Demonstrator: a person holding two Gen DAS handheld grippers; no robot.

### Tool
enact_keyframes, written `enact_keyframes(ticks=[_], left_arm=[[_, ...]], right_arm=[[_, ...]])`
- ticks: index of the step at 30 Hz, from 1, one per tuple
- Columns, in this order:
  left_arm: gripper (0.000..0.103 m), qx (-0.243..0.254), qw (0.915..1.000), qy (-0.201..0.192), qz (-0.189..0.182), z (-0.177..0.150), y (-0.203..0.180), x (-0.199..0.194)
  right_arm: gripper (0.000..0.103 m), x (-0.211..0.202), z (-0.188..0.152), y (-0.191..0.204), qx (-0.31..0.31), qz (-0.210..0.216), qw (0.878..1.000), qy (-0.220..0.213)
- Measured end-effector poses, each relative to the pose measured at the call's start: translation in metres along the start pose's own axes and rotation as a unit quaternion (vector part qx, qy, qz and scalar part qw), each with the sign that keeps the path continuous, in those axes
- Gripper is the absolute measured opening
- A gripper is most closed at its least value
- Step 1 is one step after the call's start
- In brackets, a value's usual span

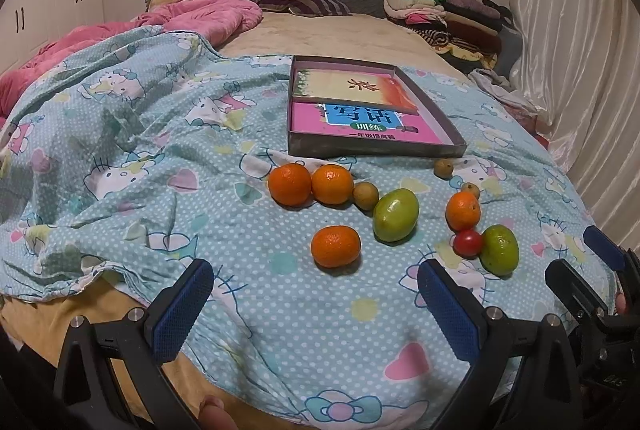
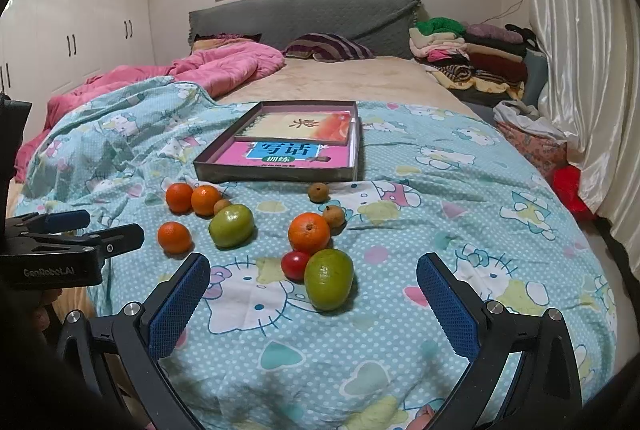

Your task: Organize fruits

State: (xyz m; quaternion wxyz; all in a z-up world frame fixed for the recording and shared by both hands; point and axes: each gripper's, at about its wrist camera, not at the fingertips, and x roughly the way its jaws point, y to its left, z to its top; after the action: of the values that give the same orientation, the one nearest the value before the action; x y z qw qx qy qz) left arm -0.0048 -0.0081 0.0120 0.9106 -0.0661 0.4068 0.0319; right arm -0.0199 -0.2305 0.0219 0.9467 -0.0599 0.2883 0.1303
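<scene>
1. Fruit lies loose on a blue cartoon-print sheet point(image 2: 460, 190) spread on a bed: four oranges, two green fruits, a red tomato point(image 2: 295, 264) and three small brown fruits.
2. The tomato touches the nearer green fruit point(image 2: 329, 279) and sits just before an orange point(image 2: 309, 232).
3. Beyond the fruit, a shallow grey box point(image 2: 276, 172) holds books.
4. The left tool point(image 1: 316, 306) and right tool point(image 2: 314, 304) both hover nearest the camera, jaws wide apart, gripping nothing.
</scene>
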Motion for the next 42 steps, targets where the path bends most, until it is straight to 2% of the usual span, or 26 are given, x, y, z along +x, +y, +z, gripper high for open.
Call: enact_keyframes(ticks=[42], left_arm=[[0.103,0.006,1.0000,0.001,-0.004,0.0001,-0.0040,-0.0021]], right_arm=[[0.103,0.0033,-0.0024,-0.0057,0.008,-0.006,1.000,0.002]])
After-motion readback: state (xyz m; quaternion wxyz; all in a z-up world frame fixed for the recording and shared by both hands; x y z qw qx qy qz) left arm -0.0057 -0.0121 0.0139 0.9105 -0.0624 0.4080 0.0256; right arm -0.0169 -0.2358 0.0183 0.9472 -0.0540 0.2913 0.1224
